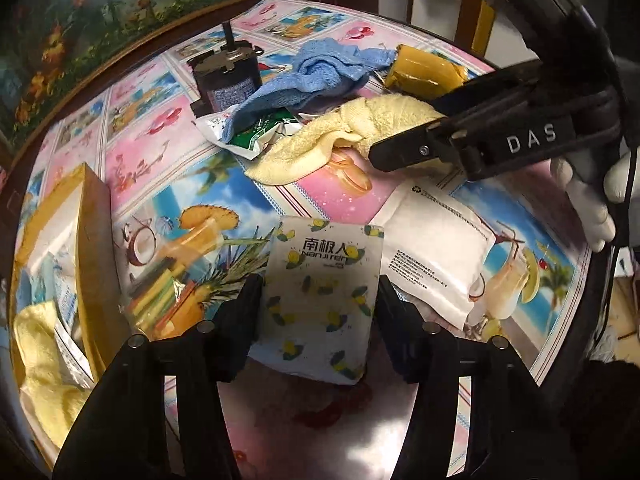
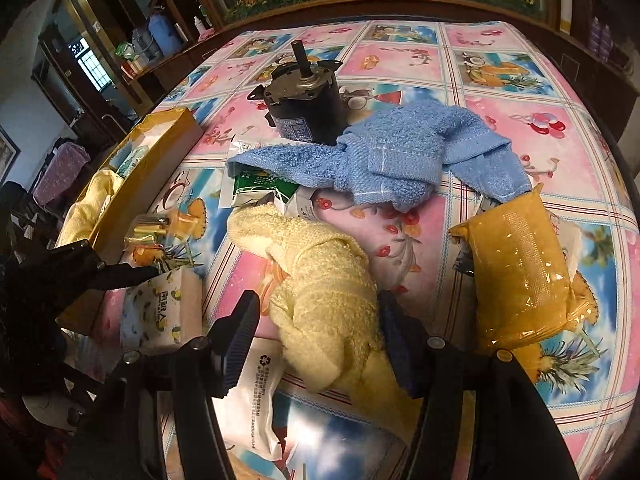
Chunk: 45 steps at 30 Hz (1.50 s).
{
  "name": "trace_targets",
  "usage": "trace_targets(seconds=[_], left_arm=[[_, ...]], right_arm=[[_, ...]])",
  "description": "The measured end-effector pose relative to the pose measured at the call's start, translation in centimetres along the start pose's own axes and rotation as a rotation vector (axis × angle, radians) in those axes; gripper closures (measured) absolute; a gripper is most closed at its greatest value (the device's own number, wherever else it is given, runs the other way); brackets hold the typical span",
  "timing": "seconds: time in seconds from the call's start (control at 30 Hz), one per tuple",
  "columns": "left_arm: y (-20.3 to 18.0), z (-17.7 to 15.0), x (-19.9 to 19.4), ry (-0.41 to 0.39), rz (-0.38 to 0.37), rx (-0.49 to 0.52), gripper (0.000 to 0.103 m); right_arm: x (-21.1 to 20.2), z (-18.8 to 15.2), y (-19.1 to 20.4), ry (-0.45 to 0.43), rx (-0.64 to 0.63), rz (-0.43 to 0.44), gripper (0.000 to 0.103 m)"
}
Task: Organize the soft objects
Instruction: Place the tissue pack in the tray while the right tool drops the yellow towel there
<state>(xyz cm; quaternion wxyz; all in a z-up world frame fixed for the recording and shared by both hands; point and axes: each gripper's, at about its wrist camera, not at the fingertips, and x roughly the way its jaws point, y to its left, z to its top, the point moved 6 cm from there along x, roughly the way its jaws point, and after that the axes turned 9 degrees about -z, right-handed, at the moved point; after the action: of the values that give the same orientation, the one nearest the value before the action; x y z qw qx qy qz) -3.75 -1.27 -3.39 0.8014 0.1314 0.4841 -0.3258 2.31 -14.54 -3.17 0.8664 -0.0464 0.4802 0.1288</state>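
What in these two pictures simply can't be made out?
- Left wrist view: the green-and-white packet is partly covered by the blue towel.
- Left wrist view: the box at the left is cut by the edge, so its contents are unclear.
- Right wrist view: the white pouch lies partly under the yellow towel and the right gripper.
- Both views: small print on the motor label is unreadable.

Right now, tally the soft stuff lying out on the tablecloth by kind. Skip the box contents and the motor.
Towels: 2, blue towel and yellow towel
Tissue packs: 1, lemon-print tissue pack
Sealed pouches: 3, white pouch, amber pouch, green-and-white pouch
Clear bags: 1, clear bag of coloured strips
Total: 7
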Motion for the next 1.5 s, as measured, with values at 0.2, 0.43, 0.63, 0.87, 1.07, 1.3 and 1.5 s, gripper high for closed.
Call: trace_targets(seconds=[0.2, 0.43, 0.63, 0.87, 1.07, 1.3, 1.5], left_arm=[[0.6, -0.3, -2.8, -0.125, -0.085, -0.166, 0.051], [1.3, -1.3, -10.2, -0.281, -0.112, -0.267, 0.051], [6.5, -3.4, -15.1, -0.343, 0.051, -0.386, 0.051], [12.2, -7.4, -15.0, -0.310, 0.155, -0.542, 0.051], [14.8, -10.5, -13.5, -0.252, 0.244, -0.589, 0.050], [14.8, -10.8, -13.4, -0.276, 0.227, -0.571, 0.046], [14.5, -11.6, -15.3, -0.338, 0.190, -0.585, 0.046]], right_arm=[[-1.1, -0.1, 0.2, -0.042, 0.036, 0.041, 0.062], [-6.3, 1.7, 2.4, -0.135, 0.046, 0.130, 0.062], [-10.0, 5.1, 7.2, -0.166, 0.055, 0.327, 0.062], [-8.6, 9.2, 14.3, -0.114, 0.068, 0.475, 0.062], [-5.7, 13.1, 19.0, -0.057, 0.117, 0.576, 0.061], [1.6, 15.2, 23.5, 0.016, 0.044, 0.428, 0.060], [7.3, 15.2, 23.8, 0.038, -0.043, 0.210, 0.060]])
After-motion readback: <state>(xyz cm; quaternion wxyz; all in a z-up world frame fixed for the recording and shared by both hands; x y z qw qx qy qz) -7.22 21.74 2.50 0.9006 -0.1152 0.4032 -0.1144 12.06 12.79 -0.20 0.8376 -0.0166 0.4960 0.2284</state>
